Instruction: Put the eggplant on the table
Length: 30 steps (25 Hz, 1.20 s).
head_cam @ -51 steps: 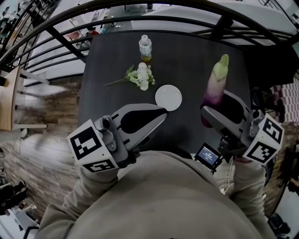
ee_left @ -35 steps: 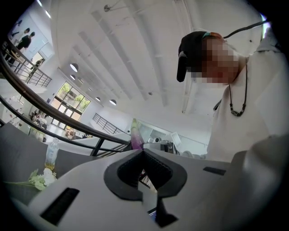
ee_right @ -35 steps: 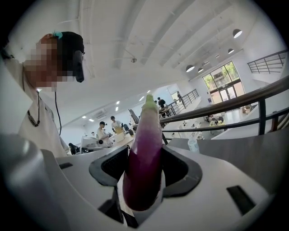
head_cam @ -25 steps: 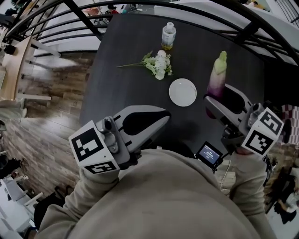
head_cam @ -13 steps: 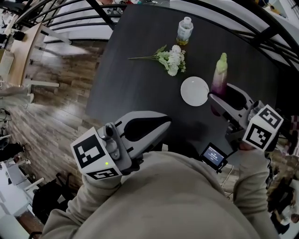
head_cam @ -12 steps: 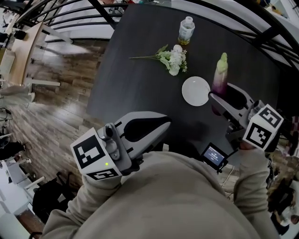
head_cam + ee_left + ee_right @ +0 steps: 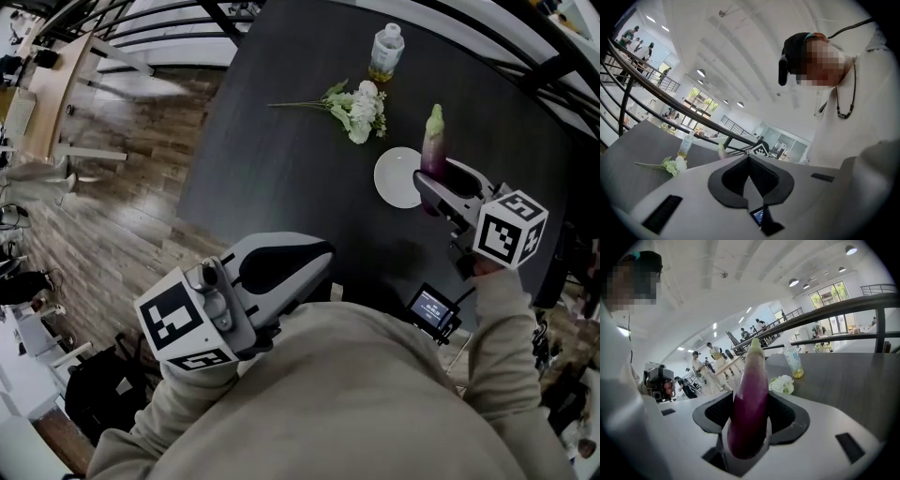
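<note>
My right gripper is shut on the purple lower part of the eggplant. The eggplant stands up from the jaws, pale green tip farthest from me, just right of the white plate on the dark table. In the right gripper view the eggplant fills the gap between the black pads. My left gripper hovers at the table's near edge, jaws shut with nothing between them; its pads meet in the left gripper view.
A bunch of white flowers lies mid-table, and a small bottle with yellow liquid stands behind it. Black railings run past the far side. Wooden floor lies to the left. A small screen sits by my right sleeve.
My right gripper has come down toward the table with the eggplant, ending beside the plate's right rim. The left gripper has sunk a little and stays shut.
</note>
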{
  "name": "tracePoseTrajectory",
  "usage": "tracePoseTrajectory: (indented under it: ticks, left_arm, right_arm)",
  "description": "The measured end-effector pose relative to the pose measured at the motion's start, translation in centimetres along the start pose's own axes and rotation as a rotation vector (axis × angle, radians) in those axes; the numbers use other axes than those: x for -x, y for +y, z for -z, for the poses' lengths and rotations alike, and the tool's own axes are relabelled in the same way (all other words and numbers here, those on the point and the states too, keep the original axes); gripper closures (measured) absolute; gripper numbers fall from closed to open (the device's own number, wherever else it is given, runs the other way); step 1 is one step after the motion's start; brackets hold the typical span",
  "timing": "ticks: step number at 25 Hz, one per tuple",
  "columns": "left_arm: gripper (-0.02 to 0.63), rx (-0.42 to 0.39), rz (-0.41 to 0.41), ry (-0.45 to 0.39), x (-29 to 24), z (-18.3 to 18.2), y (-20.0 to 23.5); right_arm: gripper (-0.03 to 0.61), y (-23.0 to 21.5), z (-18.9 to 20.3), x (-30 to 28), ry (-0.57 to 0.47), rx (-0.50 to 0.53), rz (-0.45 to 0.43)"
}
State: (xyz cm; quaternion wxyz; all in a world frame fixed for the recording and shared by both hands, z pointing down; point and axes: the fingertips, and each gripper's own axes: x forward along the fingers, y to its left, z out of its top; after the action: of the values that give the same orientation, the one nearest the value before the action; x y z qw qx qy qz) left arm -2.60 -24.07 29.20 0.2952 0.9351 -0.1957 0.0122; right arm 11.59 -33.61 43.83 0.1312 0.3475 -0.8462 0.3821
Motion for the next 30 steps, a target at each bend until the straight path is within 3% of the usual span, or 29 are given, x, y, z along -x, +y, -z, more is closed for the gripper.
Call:
tracePoseTrajectory:
  ticks: [22, 30]
  left_arm:
    - [0.609, 0.054, -0.101, -0.059, 3.2, 1.7, 1.3]
    - [0.609, 0.068, -0.128, -0.077, 3.4, 1.8, 1.9]
  right_arm:
    - [0.342, -12.0, 11.5, -7.9, 0.342, -0.012, 0.194]
    - [0.341, -14.8, 13.8, -9.7, 0.46, 0.057, 0.248]
